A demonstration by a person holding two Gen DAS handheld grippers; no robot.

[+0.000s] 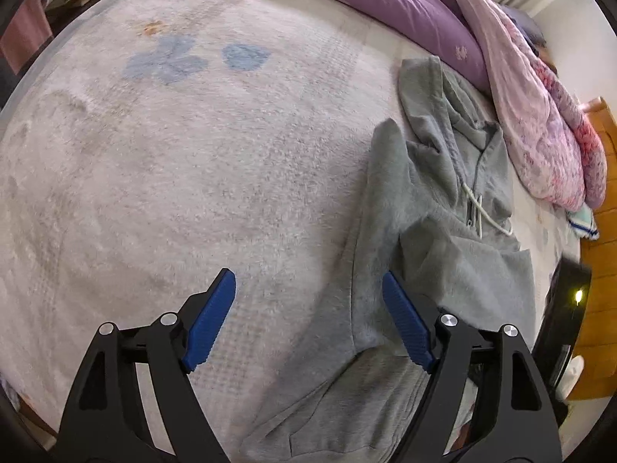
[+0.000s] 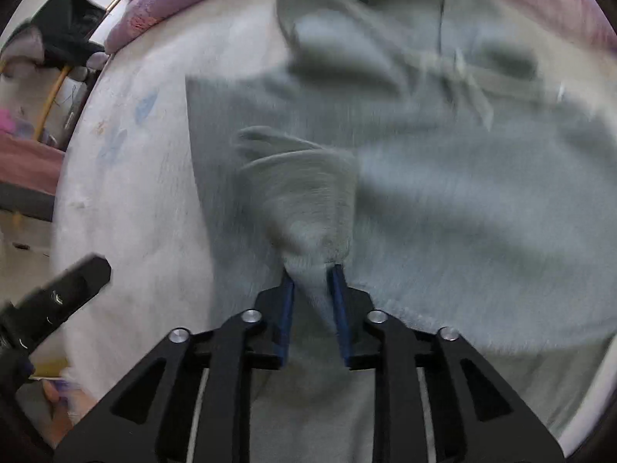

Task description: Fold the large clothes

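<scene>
Pale fuzzy bedspread [image 1: 173, 177] under everything, hoodie [image 1: 455, 208] sprawled at its right side by the quilt [image 1: 540, 123]. My right gripper [image 2: 311, 276] pinches a bunched fold of it; my left gripper [image 1: 308, 320] hangs wide open, empty. Thick fleece could slip out, or drag the layers underneath crooked.

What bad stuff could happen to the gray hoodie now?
1. The right gripper pinches only a small bunch of the hoodie, so the cloth might slip out.
2. The left gripper is open and holds nothing, so pulling with one side alone could leave the fold crooked.
3. The white drawstring lies loose on the chest and might get tucked inside the fold.
</scene>
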